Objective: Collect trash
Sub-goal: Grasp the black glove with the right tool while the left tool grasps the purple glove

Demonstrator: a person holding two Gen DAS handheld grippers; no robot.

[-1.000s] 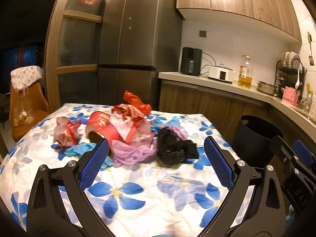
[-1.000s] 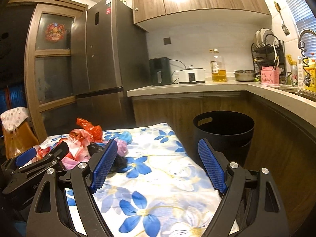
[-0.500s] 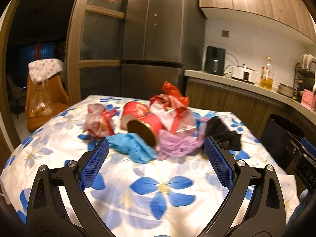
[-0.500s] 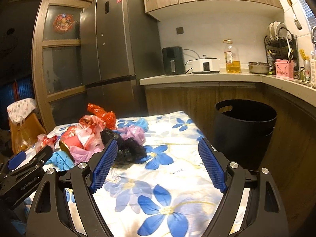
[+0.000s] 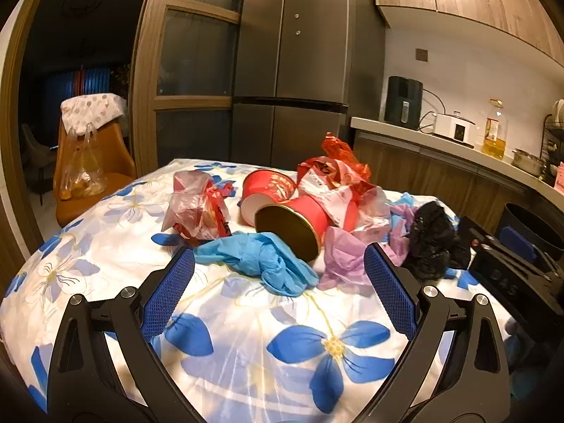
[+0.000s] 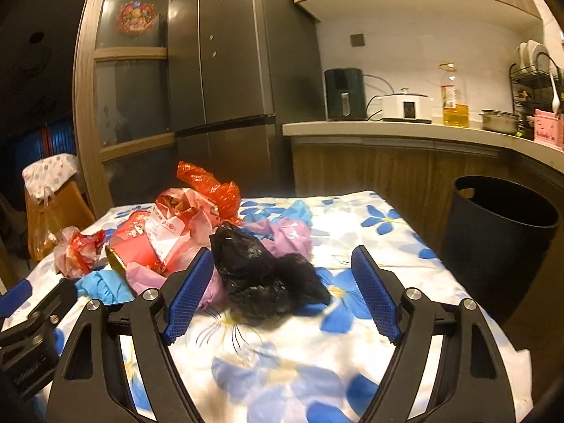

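Two grippers hang over a table draped in a white cloth with blue flowers (image 5: 246,352). Left gripper (image 5: 278,282): fingers spread wide, nothing held; a crumpled blue glove (image 5: 268,261) lies on the cloth just beyond the fingertips, in line with the gap between them. Right gripper (image 6: 282,282): jaws wide and closing, with the near end of a crumpled black bag (image 6: 261,282) lying between them; neither pad touches it.

Trash is heaped at the middle of the table. In the left wrist view, from left to right: a clear and red plastic wrapper (image 5: 197,208); two red paper cups on their sides, one with a gold lining (image 5: 292,225) facing the camera and another (image 5: 268,190) just behind it; a red and white plastic bag (image 5: 335,183) piled over the cups; a lilac plastic bag (image 5: 342,253) just to the right of the glove; the black bag at the right end of the heap. The right gripper's body shows at that view's right edge, near the black bag.

A black bin (image 6: 500,243) stands on the floor to the right of the table, open at the top, apart from the heap. Far behind are a grey refrigerator (image 6: 239,70) and a counter (image 6: 405,130) with appliances. An orange chair (image 5: 91,176) with a hanging plastic bag stands at the far left.
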